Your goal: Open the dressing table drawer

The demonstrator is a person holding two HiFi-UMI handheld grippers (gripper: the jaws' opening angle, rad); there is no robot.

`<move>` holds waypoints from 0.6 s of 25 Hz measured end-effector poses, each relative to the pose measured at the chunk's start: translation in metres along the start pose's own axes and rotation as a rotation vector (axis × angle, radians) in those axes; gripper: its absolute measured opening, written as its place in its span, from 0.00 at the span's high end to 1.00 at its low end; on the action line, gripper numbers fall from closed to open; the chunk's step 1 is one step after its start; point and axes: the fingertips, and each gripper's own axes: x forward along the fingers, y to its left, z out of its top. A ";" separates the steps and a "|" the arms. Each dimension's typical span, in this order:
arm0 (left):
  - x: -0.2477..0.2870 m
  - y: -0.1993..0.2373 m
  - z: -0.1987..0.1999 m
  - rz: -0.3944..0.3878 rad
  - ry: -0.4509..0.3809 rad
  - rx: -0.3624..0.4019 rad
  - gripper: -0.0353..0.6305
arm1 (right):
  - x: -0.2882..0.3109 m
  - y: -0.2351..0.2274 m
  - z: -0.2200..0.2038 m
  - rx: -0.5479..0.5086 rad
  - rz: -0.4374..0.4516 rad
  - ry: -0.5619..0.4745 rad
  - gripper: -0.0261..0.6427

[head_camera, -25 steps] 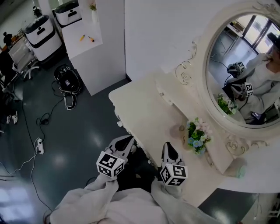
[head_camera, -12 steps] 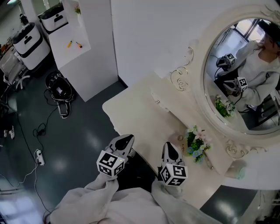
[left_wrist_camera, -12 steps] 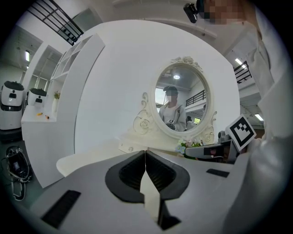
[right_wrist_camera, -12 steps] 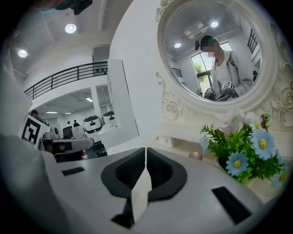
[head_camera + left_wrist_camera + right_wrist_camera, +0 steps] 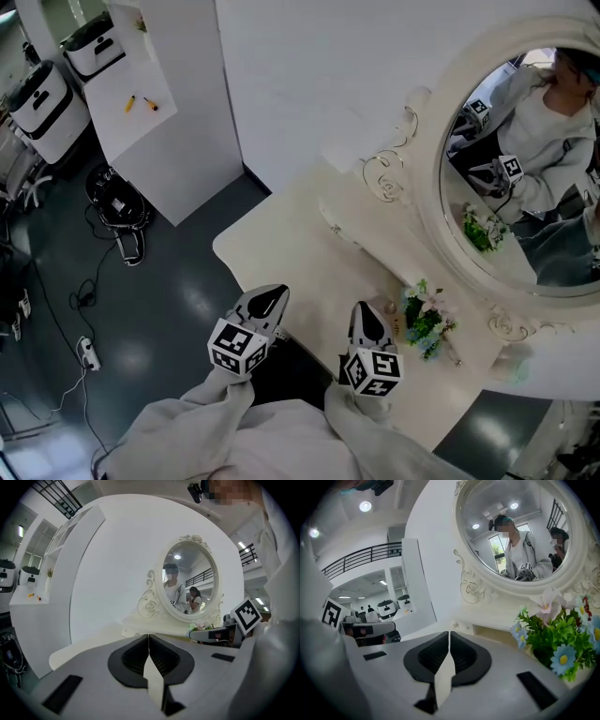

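The cream dressing table (image 5: 281, 234) stands against the white wall under its oval mirror (image 5: 525, 159). A small drawer with a round knob (image 5: 454, 624) sits in the raised tier below the mirror, also seen from the head view as a drawer front (image 5: 335, 228). My left gripper (image 5: 265, 302) hovers at the table's near edge, shut and empty (image 5: 149, 637). My right gripper (image 5: 364, 319) is over the tabletop beside the flowers, shut with nothing held (image 5: 449, 634). Any drawer under the front edge is hidden.
A pot of artificial flowers (image 5: 427, 321) stands just right of my right gripper, close in the right gripper view (image 5: 562, 641). A white partition (image 5: 178, 122) stands left of the table. Cables, a power strip (image 5: 89, 352) and a black device (image 5: 117, 202) lie on the dark floor.
In the head view the table, mirror and floor have slid left and down. Both grippers stay shut at the same spots in the picture. The flowers now sit closer to my right gripper.
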 end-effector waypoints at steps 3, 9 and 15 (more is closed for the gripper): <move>0.010 0.009 0.004 -0.017 0.009 0.007 0.92 | 0.009 0.000 0.004 0.010 -0.016 -0.006 0.91; 0.036 0.020 0.013 -0.076 0.019 0.030 0.92 | 0.023 -0.008 0.012 0.037 -0.066 -0.025 0.91; 0.066 0.023 0.018 -0.148 0.038 0.056 0.92 | 0.031 -0.023 0.019 0.063 -0.139 -0.051 0.91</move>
